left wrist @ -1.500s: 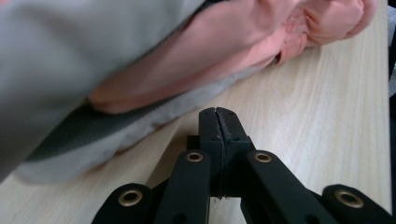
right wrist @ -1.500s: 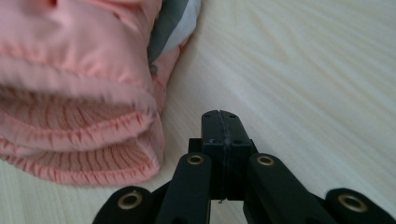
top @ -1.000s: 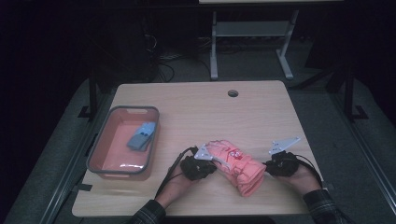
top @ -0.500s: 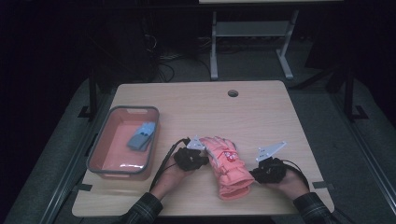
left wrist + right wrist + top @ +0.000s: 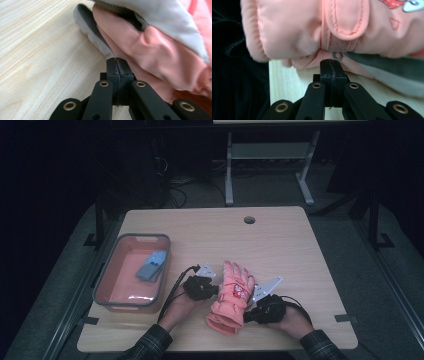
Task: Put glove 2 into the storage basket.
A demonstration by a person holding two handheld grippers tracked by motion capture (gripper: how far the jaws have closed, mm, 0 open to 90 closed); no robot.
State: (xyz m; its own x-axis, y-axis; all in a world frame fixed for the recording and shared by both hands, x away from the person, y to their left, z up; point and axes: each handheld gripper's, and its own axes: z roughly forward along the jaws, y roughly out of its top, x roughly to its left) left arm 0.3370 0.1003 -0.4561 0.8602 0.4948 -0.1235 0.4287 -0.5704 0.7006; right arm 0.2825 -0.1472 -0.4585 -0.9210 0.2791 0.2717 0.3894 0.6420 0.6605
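Note:
A pink winter glove (image 5: 232,295) lies on the wooden table (image 5: 280,250), fingers pointing away and cuff toward the near edge. My left gripper (image 5: 216,291) is shut, its tips against the glove's left side. In the left gripper view the closed jaws (image 5: 117,60) touch the pink fabric of the glove (image 5: 155,50), with nothing between them. My right gripper (image 5: 246,316) is shut too, pressing against the cuff end from the right. In the right gripper view its tips (image 5: 332,61) meet the glove (image 5: 294,30) just under a small metal ring.
A grey-rimmed pink tub (image 5: 142,236) stands at the left of the table with a blue item (image 5: 151,266) inside. A cable hole (image 5: 249,219) sits near the far edge. The table's near edge (image 5: 287,82) runs close to the right gripper.
The glove has turned from lying slantwise to pointing its fingers away. The right gripper has slid left and nearer along the table, following the cuff. The left gripper has hardly shifted.

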